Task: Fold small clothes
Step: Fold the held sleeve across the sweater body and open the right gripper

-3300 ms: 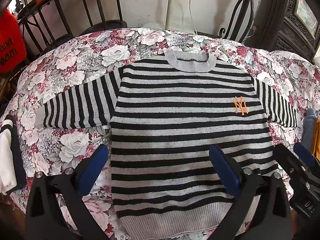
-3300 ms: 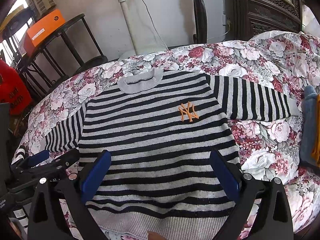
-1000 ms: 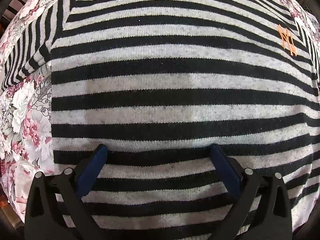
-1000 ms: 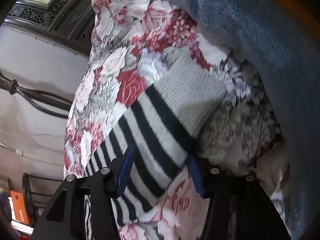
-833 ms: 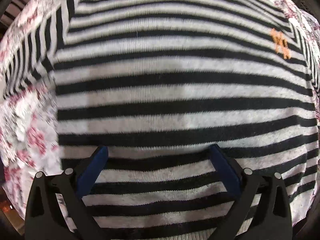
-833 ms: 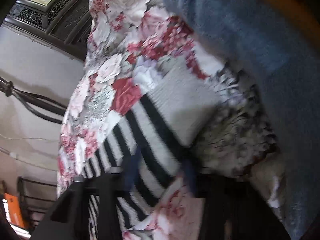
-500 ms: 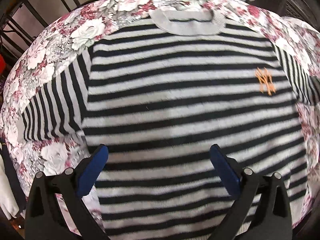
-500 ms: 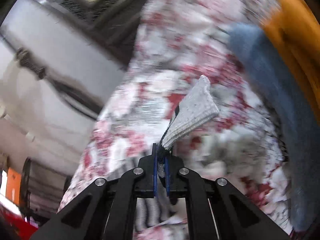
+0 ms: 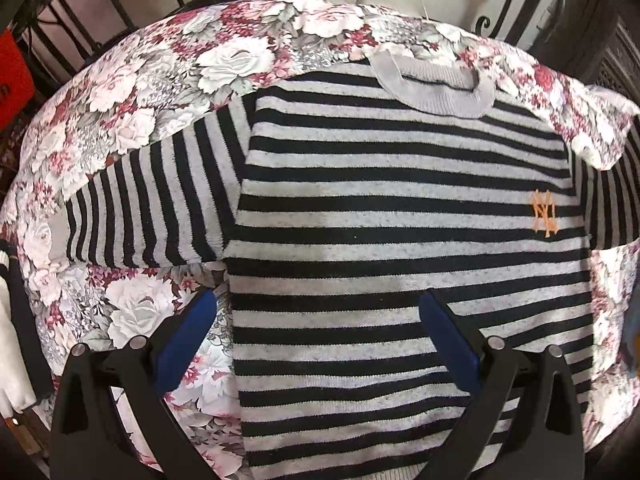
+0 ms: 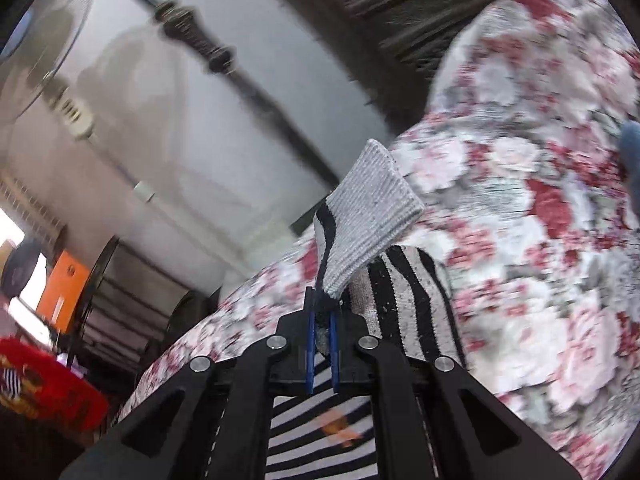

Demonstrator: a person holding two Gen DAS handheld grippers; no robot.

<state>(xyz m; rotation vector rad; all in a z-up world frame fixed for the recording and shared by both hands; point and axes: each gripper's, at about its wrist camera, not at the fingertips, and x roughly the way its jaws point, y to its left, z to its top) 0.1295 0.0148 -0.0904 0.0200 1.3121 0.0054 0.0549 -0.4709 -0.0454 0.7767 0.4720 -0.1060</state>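
A grey-and-black striped sweater (image 9: 400,216) with an orange NY logo (image 9: 543,212) lies face up on a floral cloth (image 9: 160,80). Its left sleeve (image 9: 152,208) lies spread out flat. My left gripper (image 9: 316,332) is open and empty, hovering above the sweater's lower left edge. My right gripper (image 10: 321,320) is shut on the right sleeve near its grey cuff (image 10: 368,216) and holds it lifted above the sweater body (image 10: 320,440). The right sleeve's far end is out of sight in the left wrist view.
Black metal racks (image 9: 120,4) and a red item (image 9: 12,80) stand behind at the left. A white-and-navy garment (image 9: 12,320) lies at the left edge. A blue cloth (image 10: 632,148) lies at the right. A wall and dark carved furniture (image 10: 420,8) lie beyond.
My right gripper shut on the right sleeve near the cuff and lifted it up over the sweater. My left gripper pulled back from the sweater and shifted left, staying open.
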